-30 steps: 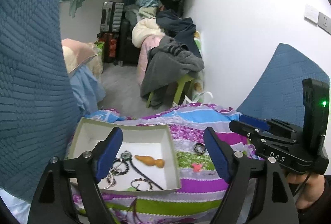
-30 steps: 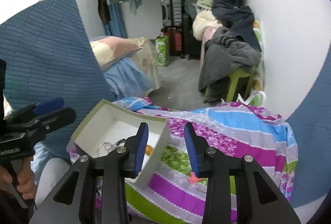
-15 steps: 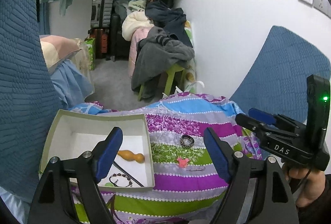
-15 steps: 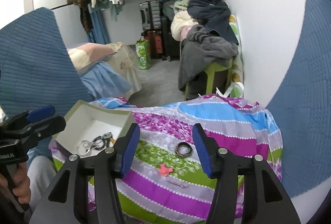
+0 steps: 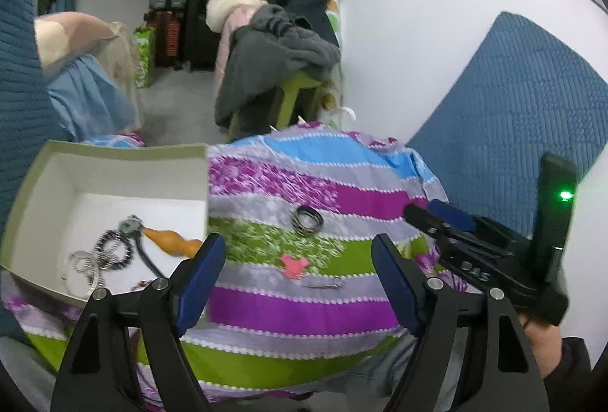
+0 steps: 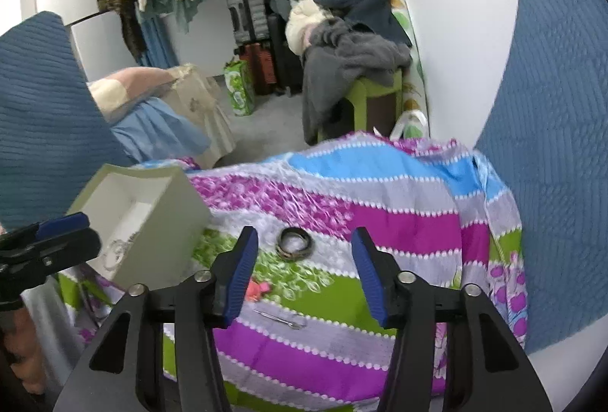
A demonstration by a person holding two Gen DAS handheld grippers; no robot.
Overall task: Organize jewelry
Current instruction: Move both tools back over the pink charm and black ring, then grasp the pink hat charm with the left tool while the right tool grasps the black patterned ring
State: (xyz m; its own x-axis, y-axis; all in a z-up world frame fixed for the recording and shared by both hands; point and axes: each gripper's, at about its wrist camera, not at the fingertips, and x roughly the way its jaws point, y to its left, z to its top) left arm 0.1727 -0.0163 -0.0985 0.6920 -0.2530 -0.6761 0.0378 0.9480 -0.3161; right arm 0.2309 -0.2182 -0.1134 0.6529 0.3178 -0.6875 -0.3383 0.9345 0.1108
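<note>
A white open box [image 5: 110, 180] [image 6: 159, 218] sits at the left on a striped cloth. It holds bead bracelets [image 5: 114, 252], a silver bangle [image 5: 85, 265] and an orange gourd pendant [image 5: 173, 243]. On the cloth lie a dark coiled bracelet [image 5: 307, 221] [image 6: 294, 243], a small pink piece [image 5: 293, 264] [image 6: 255, 288] and a thin metal pin [image 5: 323, 286] [image 6: 281, 320]. My left gripper [image 5: 298, 279] is open and empty above the cloth. My right gripper [image 6: 304, 275] is open and empty, just short of the bracelet; it also shows in the left wrist view [image 5: 440, 218].
The striped cloth [image 5: 304, 313] covers a raised surface that drops off at the far edge. Blue quilted cushions [image 5: 505, 115] stand at the right and left. A green stool with piled clothes [image 6: 353, 58], suitcases and hanging garments fill the room behind.
Both grippers have swung right, away from the box and over the cloth. The right gripper's jaws have opened wider. The loose bracelet, pink piece and pin now sit in front of both.
</note>
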